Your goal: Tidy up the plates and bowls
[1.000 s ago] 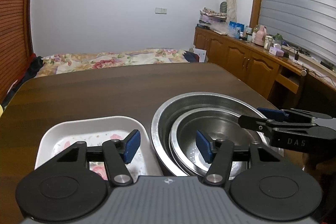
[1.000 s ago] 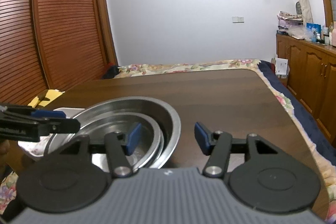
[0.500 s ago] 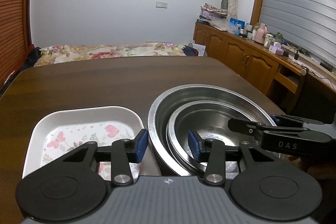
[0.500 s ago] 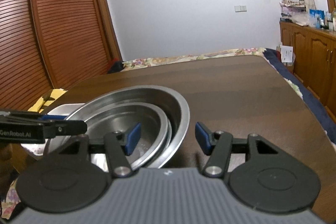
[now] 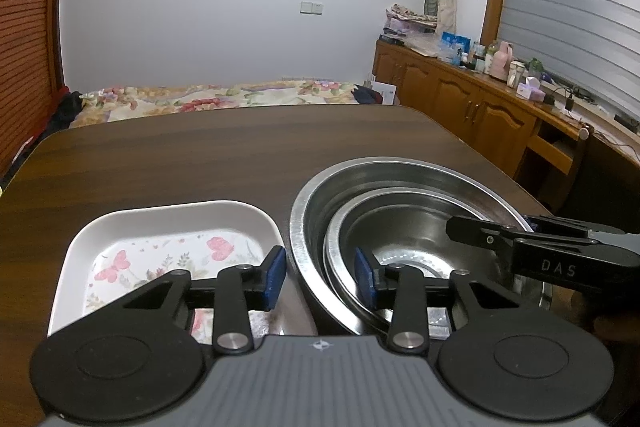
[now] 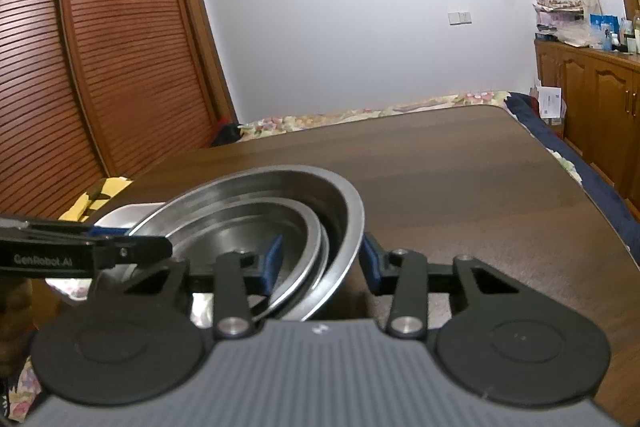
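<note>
A large steel bowl (image 5: 400, 171) holds a smaller steel bowl (image 5: 412, 227) nested inside it. A white rectangular plate with butterfly print (image 5: 160, 251) lies to its left on the dark wooden table (image 5: 220, 155). My left gripper (image 5: 320, 277) has its pads either side of the bowls' left rims, narrowed around them. My right gripper (image 6: 320, 261) straddles the right rims of the large bowl (image 6: 344, 227) and the small bowl (image 6: 256, 227), which look tilted. The right gripper also shows in the left wrist view (image 5: 500, 231), and the left gripper in the right wrist view (image 6: 132, 245).
The table's right edge (image 6: 600, 211) runs close by, with a bed with floral cover (image 5: 216, 99) behind the table. Wooden cabinets (image 5: 472, 107) line the right wall and a slatted wardrobe (image 6: 100, 67) the left.
Both grippers have narrowed around the bowl rims. The bowls now sit higher and tilted in the right wrist view.
</note>
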Demonstrator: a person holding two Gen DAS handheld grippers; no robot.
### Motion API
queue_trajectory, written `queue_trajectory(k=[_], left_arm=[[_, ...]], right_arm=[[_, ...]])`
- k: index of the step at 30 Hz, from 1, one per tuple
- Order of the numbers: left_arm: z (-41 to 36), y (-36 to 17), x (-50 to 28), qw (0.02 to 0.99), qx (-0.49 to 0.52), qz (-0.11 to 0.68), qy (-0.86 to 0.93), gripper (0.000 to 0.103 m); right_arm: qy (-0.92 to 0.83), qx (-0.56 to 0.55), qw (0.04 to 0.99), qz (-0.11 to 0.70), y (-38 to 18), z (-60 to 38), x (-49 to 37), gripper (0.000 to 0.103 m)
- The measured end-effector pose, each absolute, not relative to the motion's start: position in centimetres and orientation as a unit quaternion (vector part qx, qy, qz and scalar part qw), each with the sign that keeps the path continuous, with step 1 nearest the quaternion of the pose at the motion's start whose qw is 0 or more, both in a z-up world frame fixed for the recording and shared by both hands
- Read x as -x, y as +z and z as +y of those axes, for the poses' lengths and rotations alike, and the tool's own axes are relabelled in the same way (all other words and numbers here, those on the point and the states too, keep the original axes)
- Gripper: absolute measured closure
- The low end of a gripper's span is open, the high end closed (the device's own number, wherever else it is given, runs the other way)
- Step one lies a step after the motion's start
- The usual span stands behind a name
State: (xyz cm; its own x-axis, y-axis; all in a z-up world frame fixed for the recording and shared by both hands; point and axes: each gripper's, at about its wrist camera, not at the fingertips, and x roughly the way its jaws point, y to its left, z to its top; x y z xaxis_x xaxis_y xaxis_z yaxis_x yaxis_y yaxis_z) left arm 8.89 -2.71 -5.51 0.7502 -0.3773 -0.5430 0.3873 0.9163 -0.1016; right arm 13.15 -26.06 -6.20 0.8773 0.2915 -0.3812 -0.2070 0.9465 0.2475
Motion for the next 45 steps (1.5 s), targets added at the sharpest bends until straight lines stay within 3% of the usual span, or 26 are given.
queue_trajectory(k=[8,22,45], left_arm=[[-2.8,-5.1,-8.6,0.934,-0.001,0.291,-0.209,0.07],[-3.8,-3.3,-8.7,0.935,-0.009,0.276,-0.22,0.07],[-2.5,2.7,-6.8,0.951,-0.015,0.228,-0.21,0.07]], right_arm=[[0.132,-0.109,0.963,0.209,-6.2,-26.1,-13.4,0.069],[0.123,-0.14,0.964,0.189,-5.4,-27.5,-13.3,0.069],[0.157,-0.131,0.967,0.151,0.5,-27.2,-13.8,0.069]])
